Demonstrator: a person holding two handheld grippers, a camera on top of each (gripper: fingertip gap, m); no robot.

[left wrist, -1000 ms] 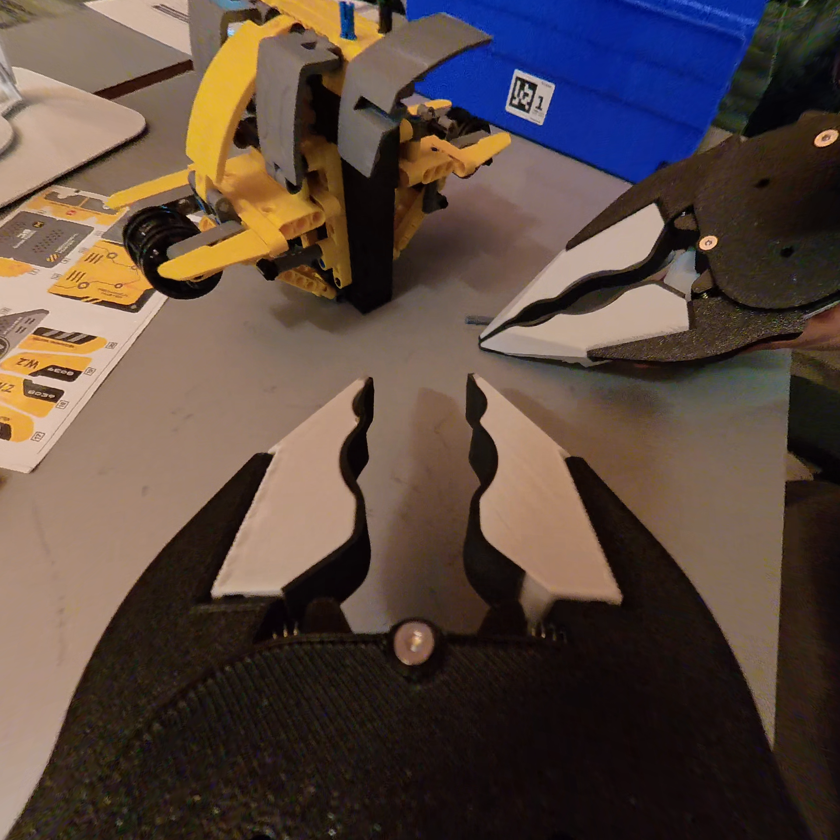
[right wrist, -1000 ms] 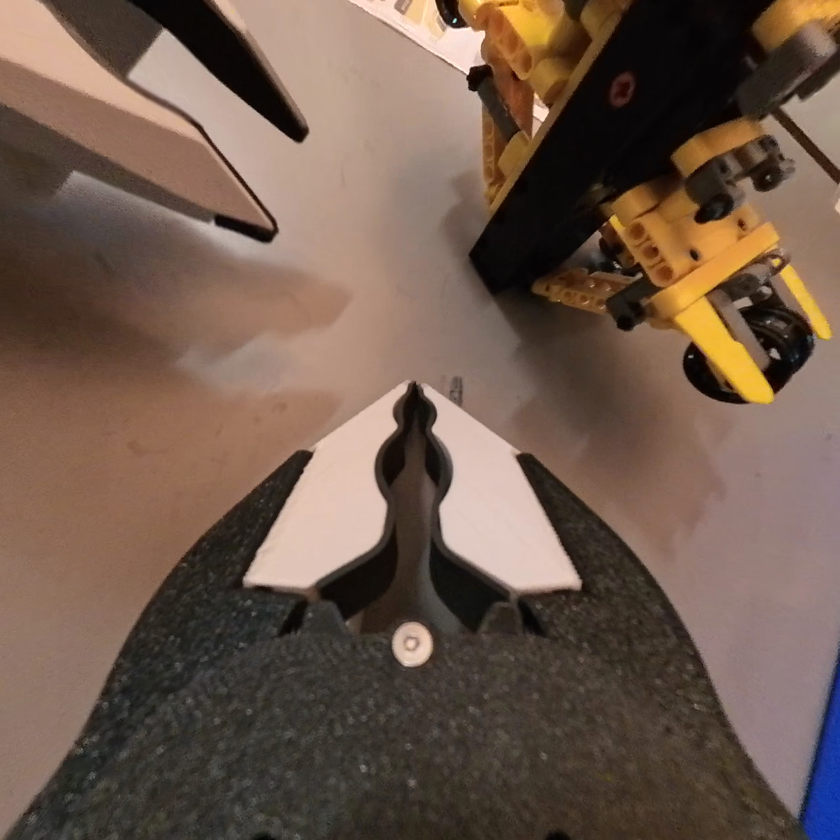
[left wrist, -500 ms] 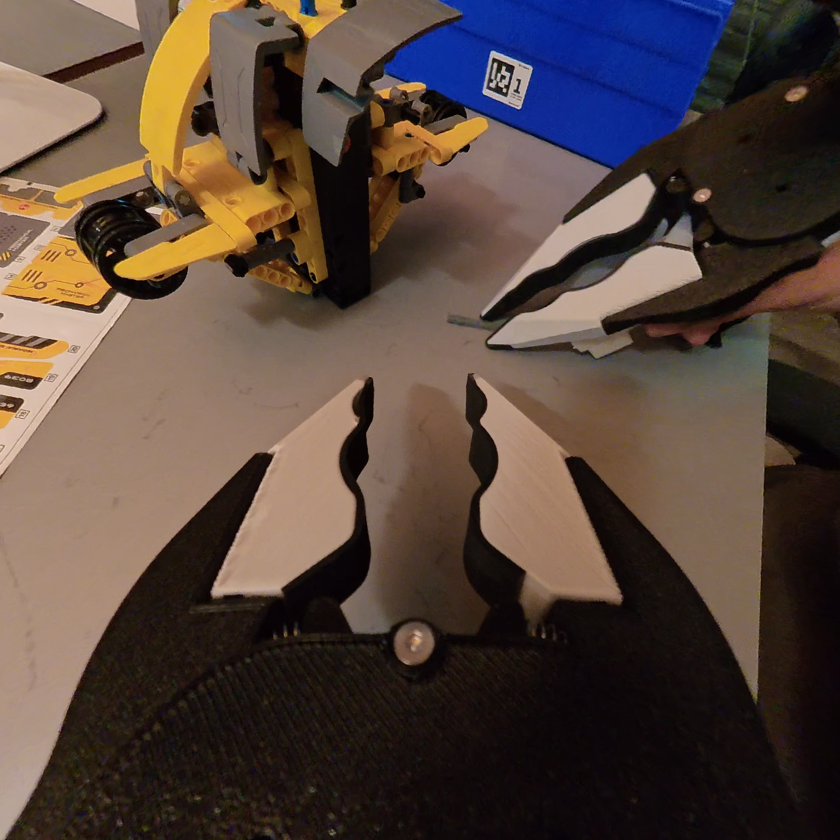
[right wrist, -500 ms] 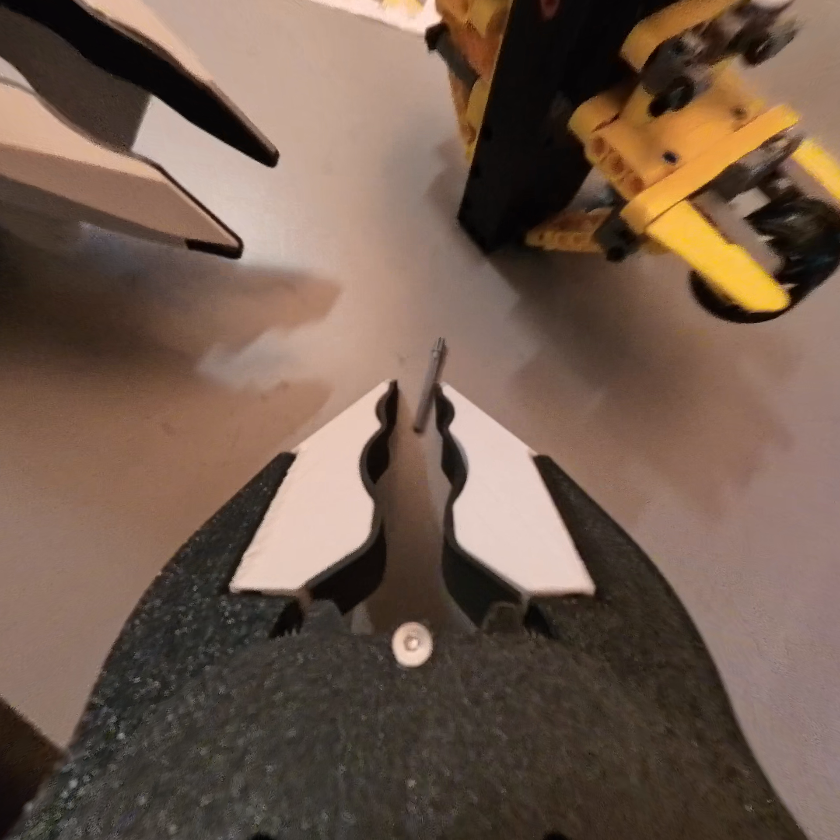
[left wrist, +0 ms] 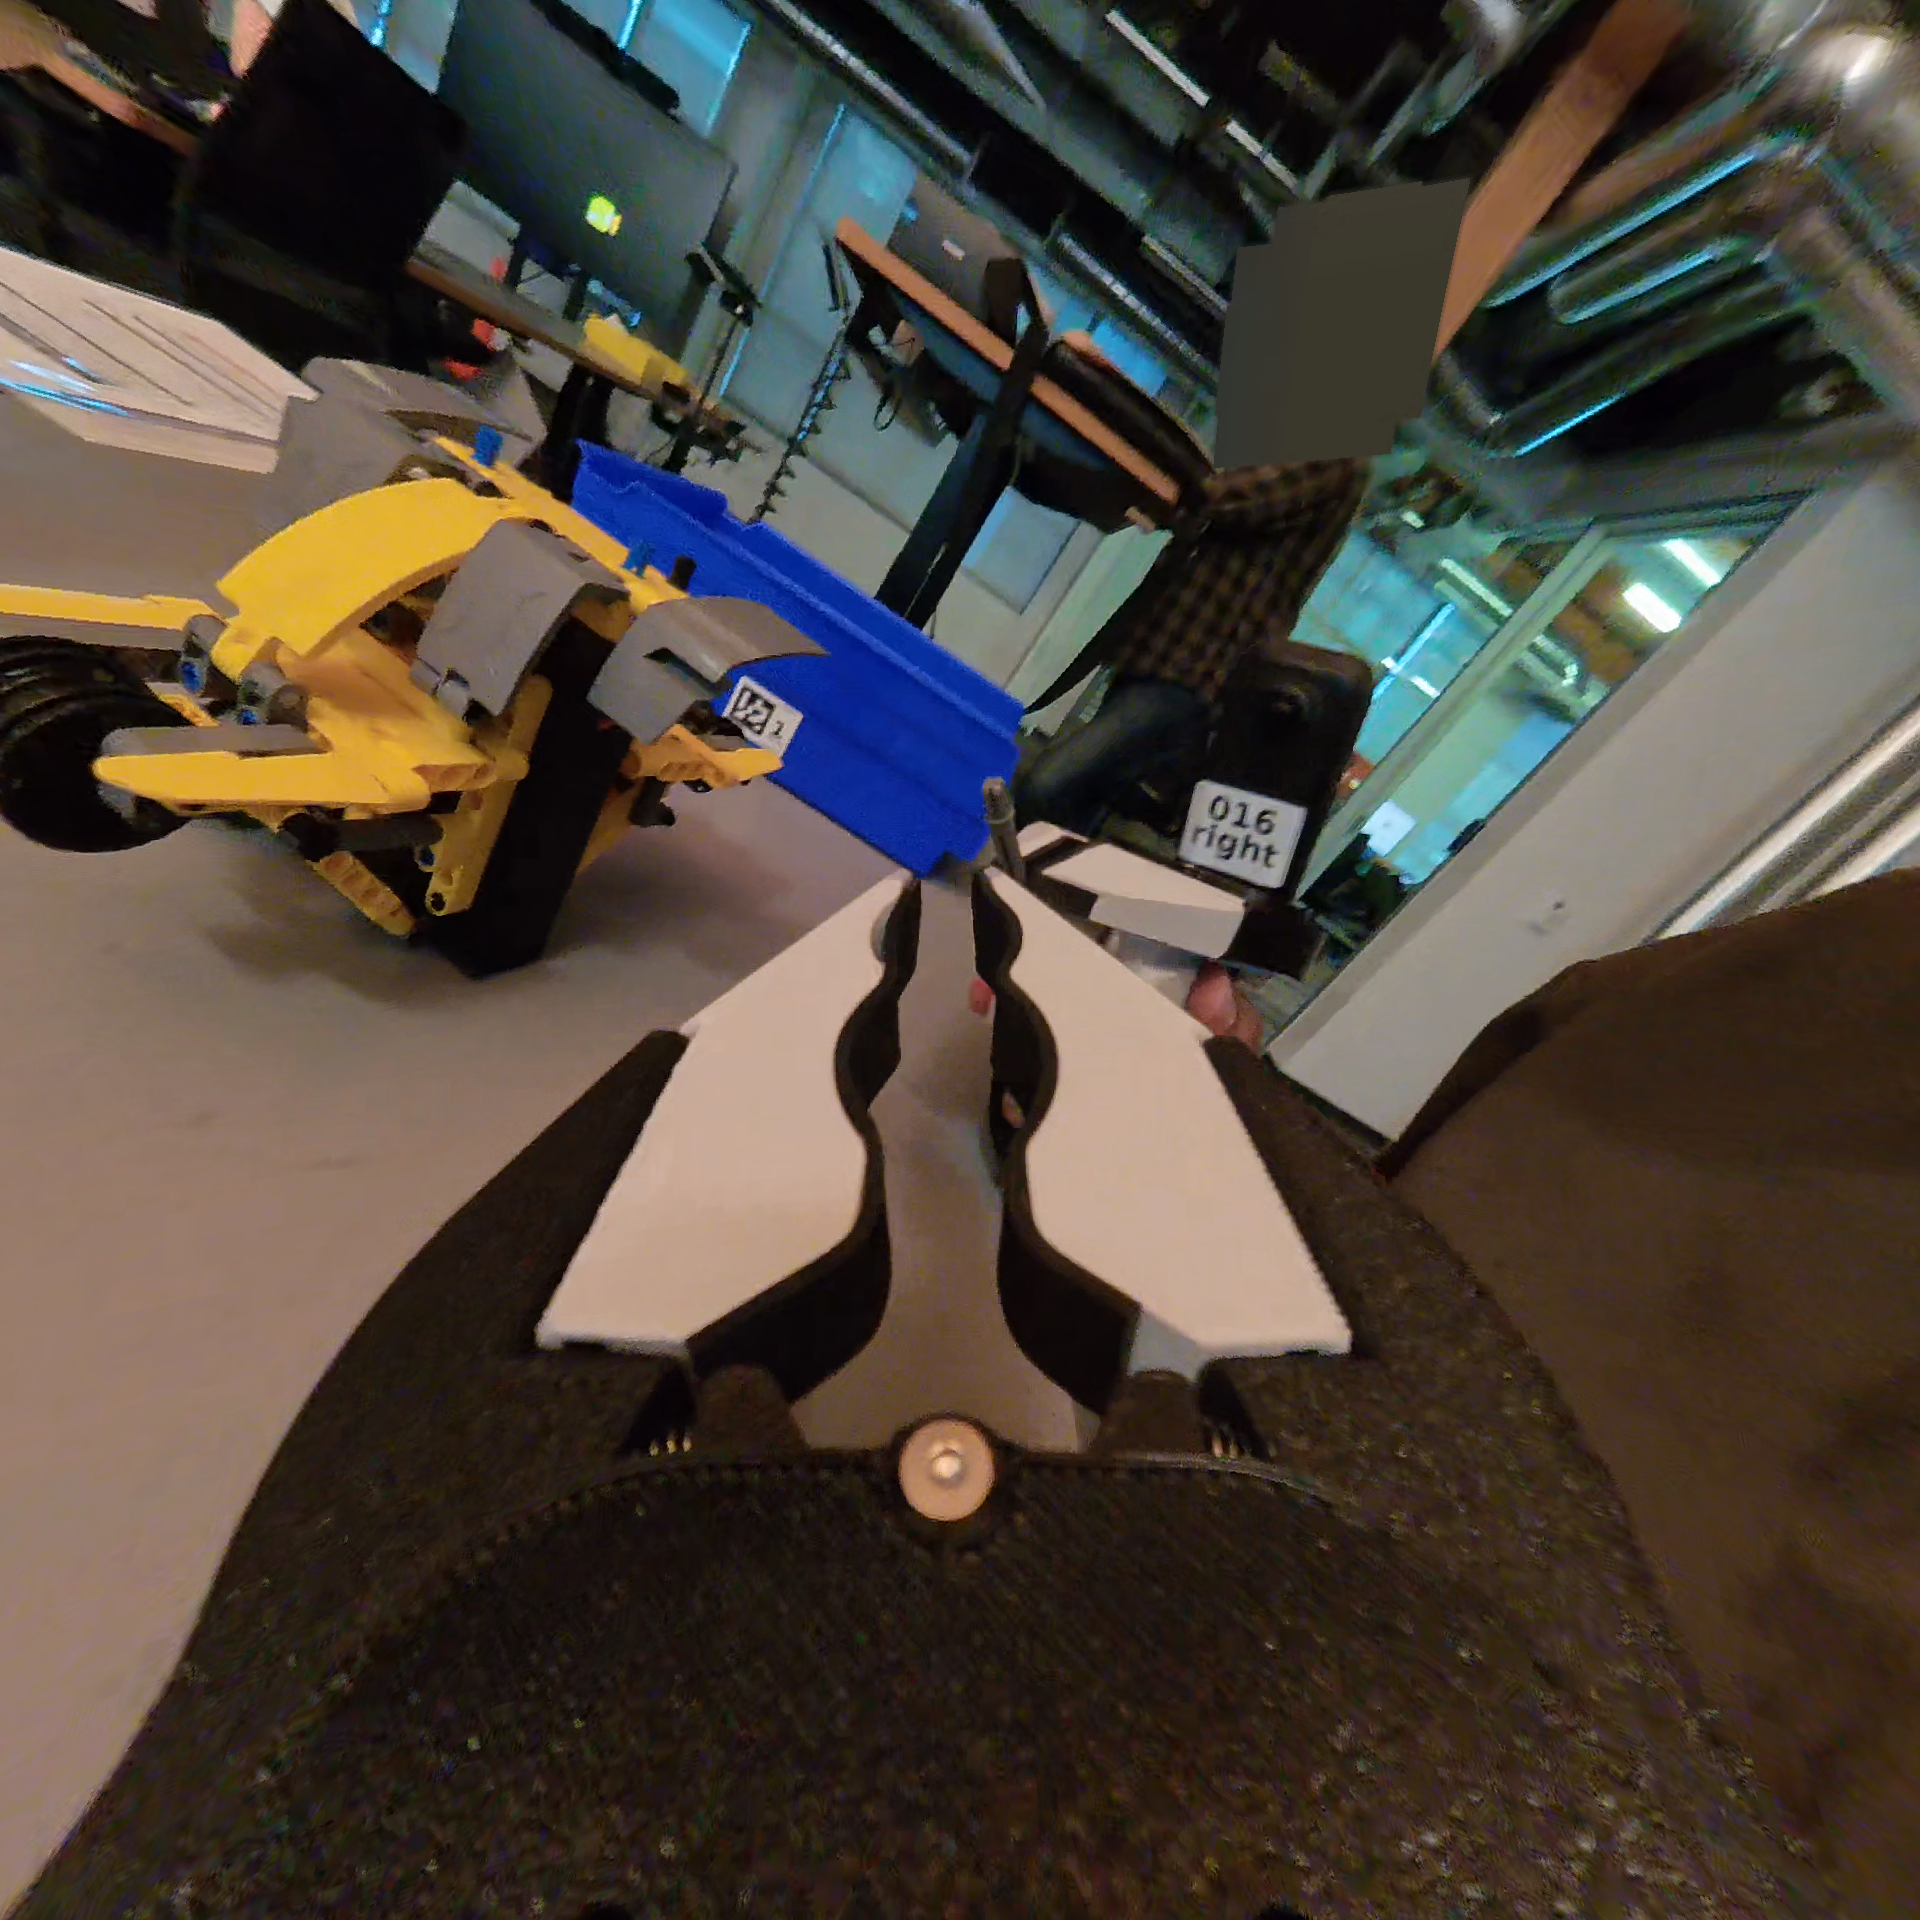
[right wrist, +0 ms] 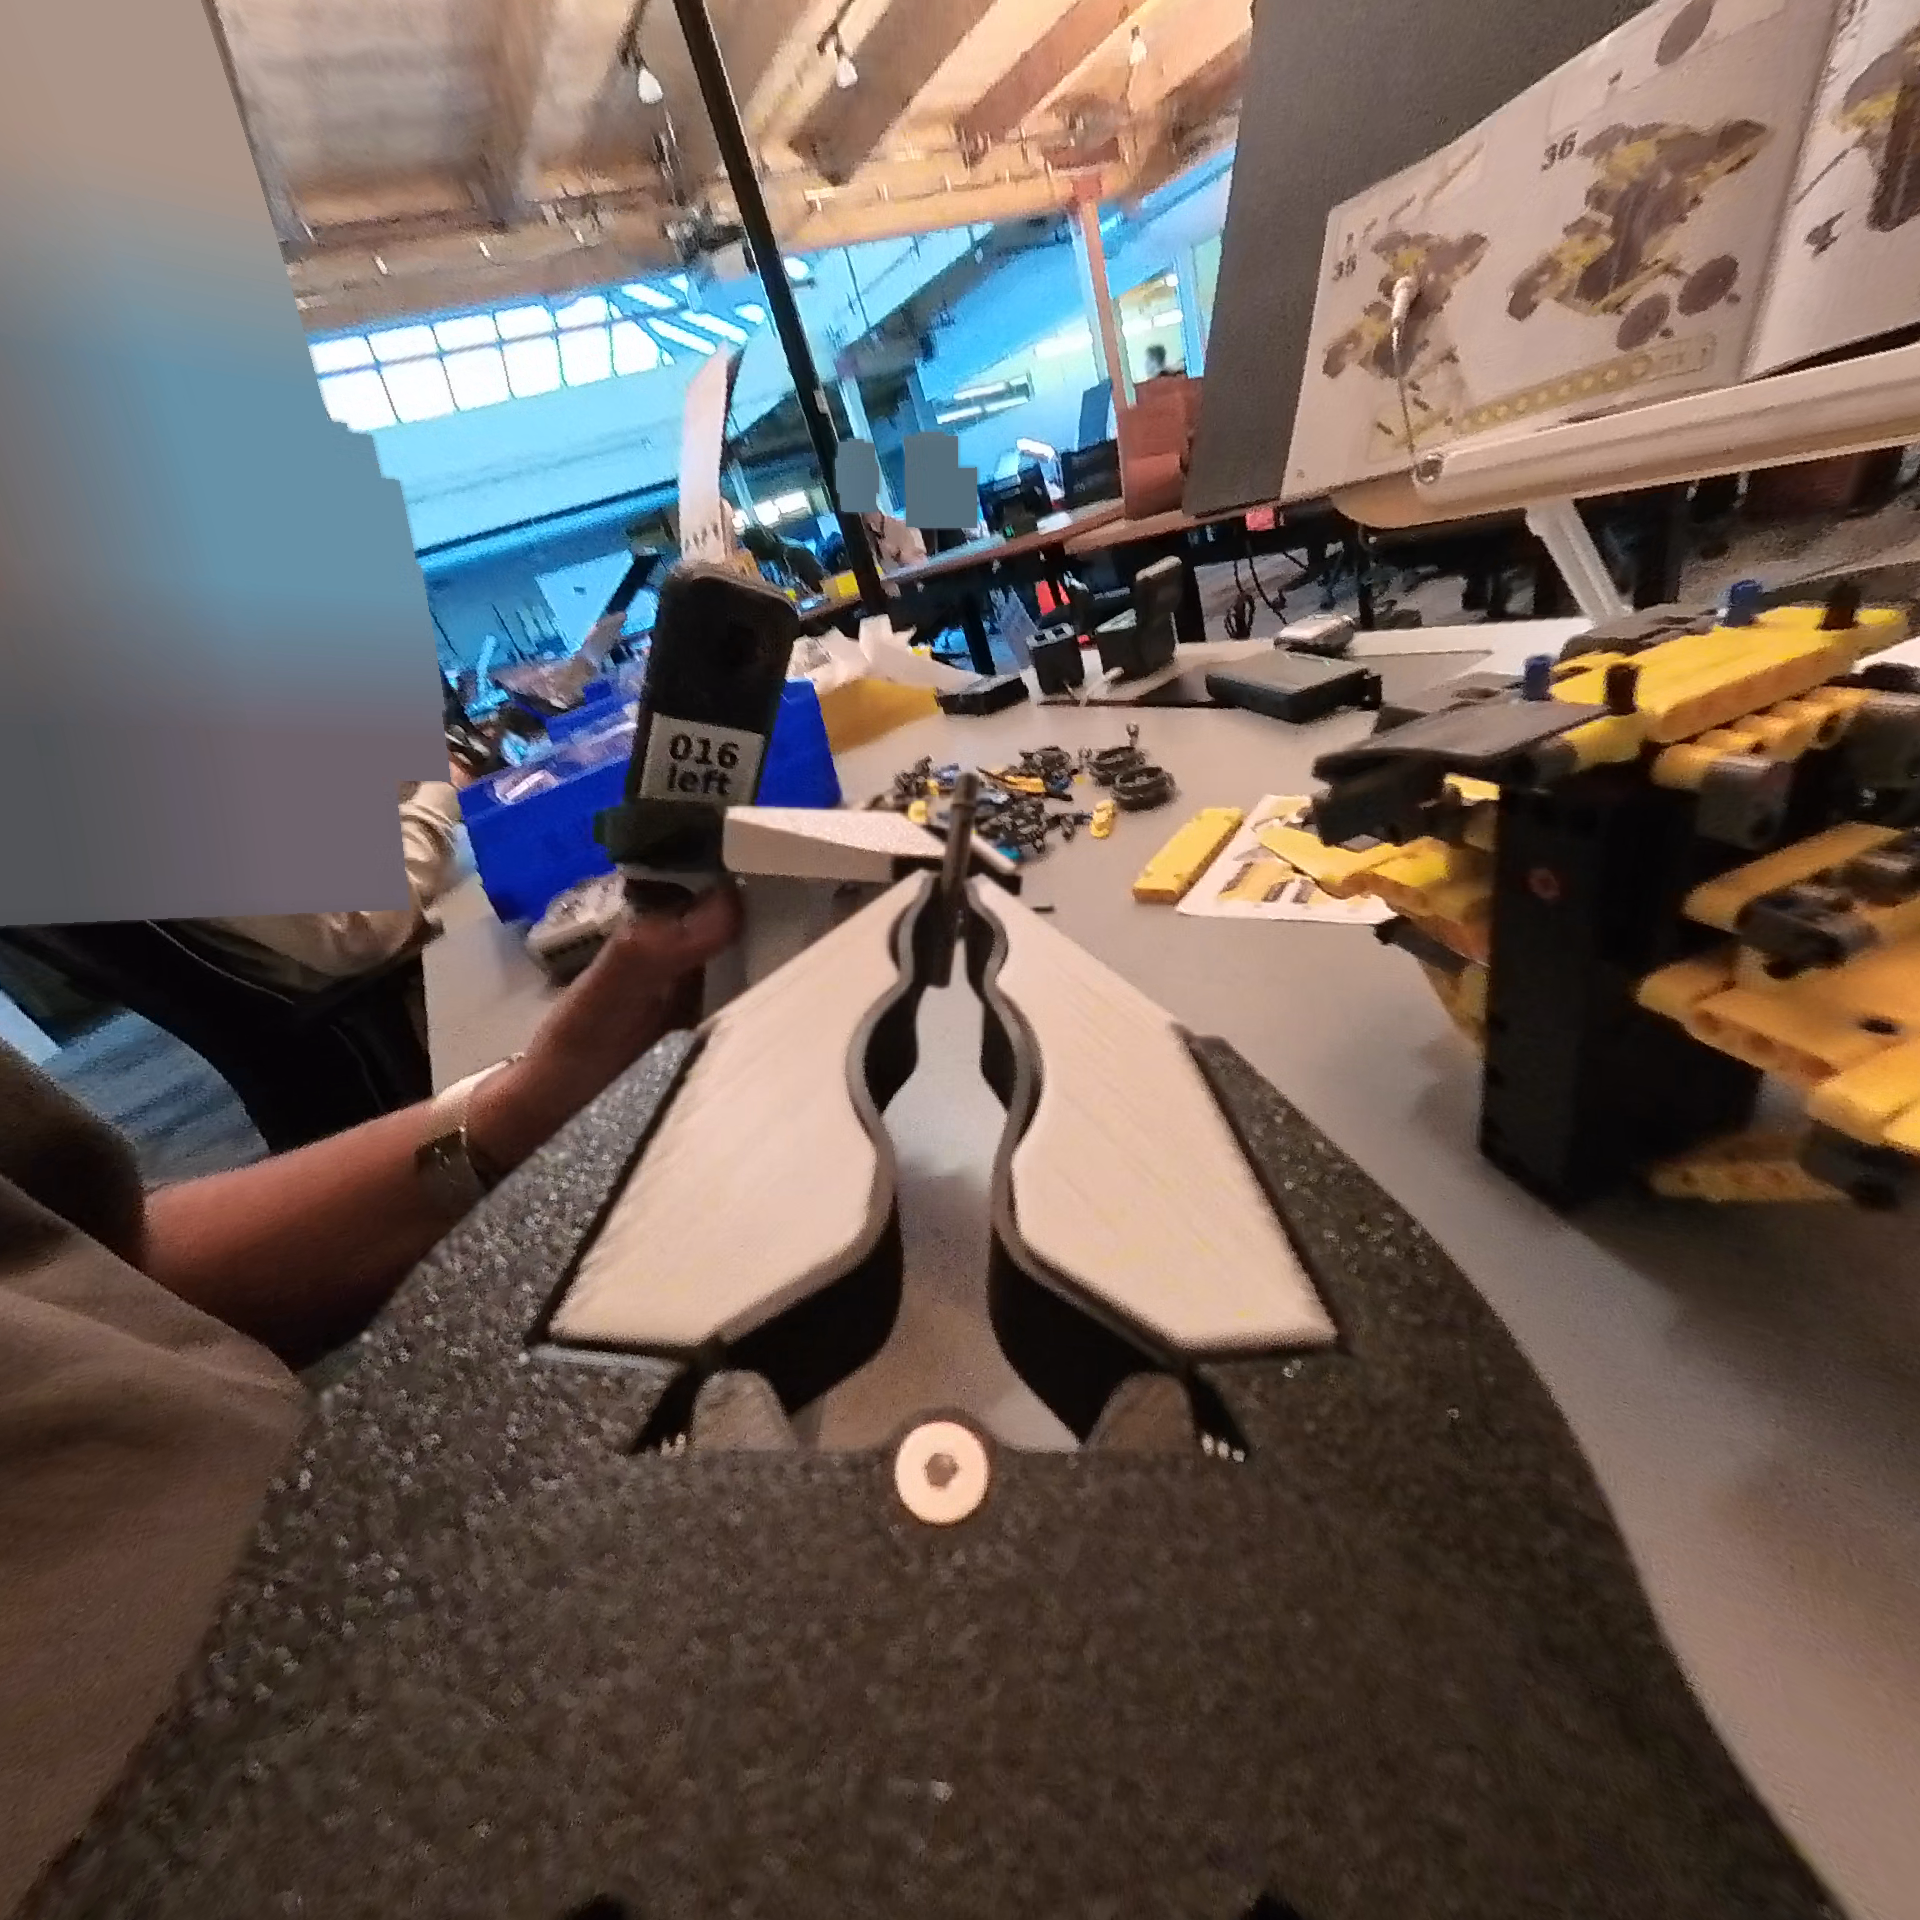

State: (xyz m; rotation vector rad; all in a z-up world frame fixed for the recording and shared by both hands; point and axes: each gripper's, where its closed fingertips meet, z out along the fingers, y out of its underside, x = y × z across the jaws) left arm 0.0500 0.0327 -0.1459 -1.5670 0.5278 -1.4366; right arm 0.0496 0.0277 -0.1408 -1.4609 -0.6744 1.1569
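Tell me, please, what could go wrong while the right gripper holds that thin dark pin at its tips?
1. The right gripper pinches the thin dark grey pin only at its very tips, so the pin might twist or slip out onto the grey table.
2. The left gripper, narrowly open, sits close to the pin; a small bump could knock it loose.

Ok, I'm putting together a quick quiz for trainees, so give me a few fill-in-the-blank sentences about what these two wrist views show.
1. The right gripper is shut on a thin dark pin, whose free end points ___.
2. The bin behind the brick model is ___.
3. The brick model is mostly black, grey and ___.

Missing words: up; blue; yellow.
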